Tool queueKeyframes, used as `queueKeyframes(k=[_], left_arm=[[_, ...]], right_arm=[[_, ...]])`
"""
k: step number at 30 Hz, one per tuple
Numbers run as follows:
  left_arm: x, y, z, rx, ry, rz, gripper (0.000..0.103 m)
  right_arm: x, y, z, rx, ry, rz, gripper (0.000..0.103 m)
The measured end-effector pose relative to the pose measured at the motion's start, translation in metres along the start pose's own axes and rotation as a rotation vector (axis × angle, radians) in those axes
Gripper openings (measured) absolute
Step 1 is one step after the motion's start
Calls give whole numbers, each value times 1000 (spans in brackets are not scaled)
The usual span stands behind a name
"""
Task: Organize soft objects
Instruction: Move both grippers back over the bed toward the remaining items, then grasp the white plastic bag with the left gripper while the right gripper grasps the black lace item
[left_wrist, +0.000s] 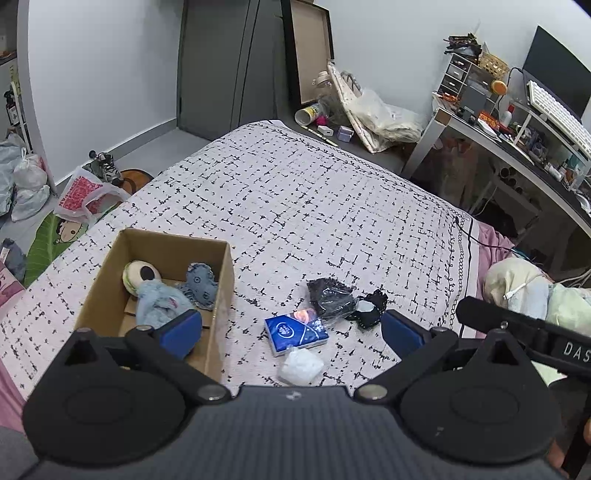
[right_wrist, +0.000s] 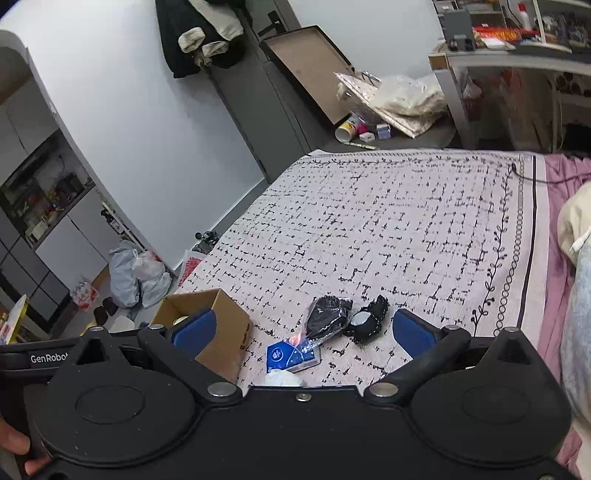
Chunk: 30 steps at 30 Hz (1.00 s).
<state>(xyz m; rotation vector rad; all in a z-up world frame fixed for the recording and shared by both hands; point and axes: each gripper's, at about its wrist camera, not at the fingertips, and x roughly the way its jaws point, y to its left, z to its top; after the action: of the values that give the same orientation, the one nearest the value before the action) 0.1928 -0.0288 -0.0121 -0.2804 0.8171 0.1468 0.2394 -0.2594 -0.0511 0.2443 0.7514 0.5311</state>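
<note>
Only the left wrist view looks into the cardboard box (left_wrist: 110, 273), showing plush toys (left_wrist: 162, 301); left gripper (left_wrist: 291, 332) and right gripper (right_wrist: 304, 334) both hover wide-jawed, empty, above the tissue pack (right_wrist: 291, 356).

Cardboard box (left_wrist: 221, 280), open top, sits on bed at left. Inside: round cream plush with dark spot (left_wrist: 140, 275), light-blue fuzzy plush (left_wrist: 160, 301), grey-blue stitched fabric piece (left_wrist: 201, 282). Right of box on the bedspread: blue tissue pack (left_wrist: 295, 332), white wad (left_wrist: 301, 365) just beside it, black item in clear bag (left_wrist: 328, 297), black lace-edged piece (left_wrist: 369, 308).
</note>
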Motion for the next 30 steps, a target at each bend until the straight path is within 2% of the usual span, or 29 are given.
queueKeyframes(k=[9, 17, 26, 30], left_arm=[[25, -11, -7, -55, 14, -2, 102], [53, -8, -20, -161, 49, 20, 100], [88, -9, -39, -243, 95, 68, 99], [103, -11, -45, -237, 111, 89, 96]], right_arm=[[20, -29, -7, 94, 47, -8, 103], [38, -42, -8, 109, 82, -15, 100], [67, -56, -5, 128, 123, -17, 87], [80, -64, -8, 154, 143, -18, 82]])
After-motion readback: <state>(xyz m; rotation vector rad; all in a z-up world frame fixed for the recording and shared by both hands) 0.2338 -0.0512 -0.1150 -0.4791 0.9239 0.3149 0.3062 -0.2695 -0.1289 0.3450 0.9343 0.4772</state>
